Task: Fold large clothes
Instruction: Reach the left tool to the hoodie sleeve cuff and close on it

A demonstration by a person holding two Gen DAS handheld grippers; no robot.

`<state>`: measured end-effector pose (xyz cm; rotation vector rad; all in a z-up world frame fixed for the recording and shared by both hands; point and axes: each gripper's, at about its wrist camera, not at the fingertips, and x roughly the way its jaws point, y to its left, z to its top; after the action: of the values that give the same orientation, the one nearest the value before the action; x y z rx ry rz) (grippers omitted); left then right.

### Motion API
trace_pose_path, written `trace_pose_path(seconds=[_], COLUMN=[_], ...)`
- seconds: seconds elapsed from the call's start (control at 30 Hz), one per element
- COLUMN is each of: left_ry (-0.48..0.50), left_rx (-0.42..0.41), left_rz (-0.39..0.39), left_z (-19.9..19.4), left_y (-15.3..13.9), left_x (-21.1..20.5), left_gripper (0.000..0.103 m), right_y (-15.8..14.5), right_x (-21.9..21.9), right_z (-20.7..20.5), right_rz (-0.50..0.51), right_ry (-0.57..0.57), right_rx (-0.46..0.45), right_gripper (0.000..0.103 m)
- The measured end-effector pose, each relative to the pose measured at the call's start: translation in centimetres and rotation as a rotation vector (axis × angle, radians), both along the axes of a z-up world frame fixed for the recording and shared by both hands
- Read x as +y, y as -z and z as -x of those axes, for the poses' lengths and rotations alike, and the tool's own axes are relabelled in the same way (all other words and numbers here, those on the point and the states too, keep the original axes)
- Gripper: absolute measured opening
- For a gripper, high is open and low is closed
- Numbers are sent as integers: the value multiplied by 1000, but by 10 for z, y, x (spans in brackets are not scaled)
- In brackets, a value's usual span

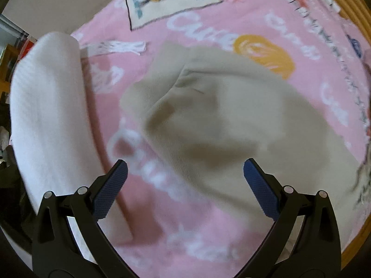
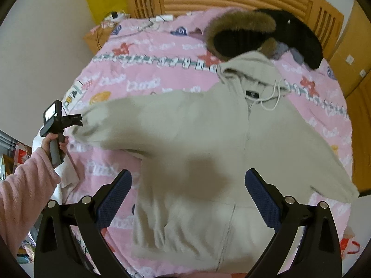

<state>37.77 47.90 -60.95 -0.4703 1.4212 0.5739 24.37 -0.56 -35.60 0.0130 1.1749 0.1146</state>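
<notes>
Both hand-held grippers, left [image 1: 185, 185] & right [image 2: 187, 197], splayed over beige hoodie [image 2: 197, 150].

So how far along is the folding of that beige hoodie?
Barely begun. The beige hoodie lies spread flat on the pink bedspread, sleeves out, no fold visible. Both the left hand-held gripper and right hand-held gripper hover open, empty. All folding remains.

Soft, even daylight, no glare. Left wrist view: heavy motion blur — beige hoodie [image 1: 220, 120] and pink bedsheet [image 1: 162, 220] smeared. Right wrist view sharper toward 12 o'clock; diffuse shadow on hoodie near centre. Fisheye bending, black vignette at corners.
</notes>
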Motion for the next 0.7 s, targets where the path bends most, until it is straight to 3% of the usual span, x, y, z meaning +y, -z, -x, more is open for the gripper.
trace_pose_path(seconds=[0.07,0.13,0.2,0.27,0.33,0.4,0.5,0.53,0.57,0.6,0.7], left_ry=[-1,10,28,54,66,57,53,53,58,67,98], left_rx=[-5,-11,-13,2,-4,-13,-71,-92,-108,-125,-201], left_rz=[-2,-9,0,6,0,-11,-18,-22,-35,-55,-75], left_z=[-4,-7,-11,-16,-19,-20,-20,-19,-17,-16,-12], left_y=[12,20,24,29,29,26,9,1,-8,-17,-41], left_x=[6,8,7,5,3,1,-6,-10,-13,-19,-34], left_gripper=[96,87,59,37,25,6,3,3,3,3,2], right_y=[14,28,41,55,68,88,123,145,168,182,242], right_x=[6,14,22,29,33,35,33,33,31,31,21], right_z=[-4,-6,-6,-8,-9,-13,-26,-34,-45,-51,-76], right_rz=[-2,17,35,53,65,67,101,125,134,120,-33], right_ry=[-4,-21,-48,-67,-78,-97,-112,-108,-97,-91,-28], right_rx=[5,5,-3,7,11,-19,-85,-89,-70,-50,80], right_gripper=[95,95,95,95,95,95,95,91,84,69,62])
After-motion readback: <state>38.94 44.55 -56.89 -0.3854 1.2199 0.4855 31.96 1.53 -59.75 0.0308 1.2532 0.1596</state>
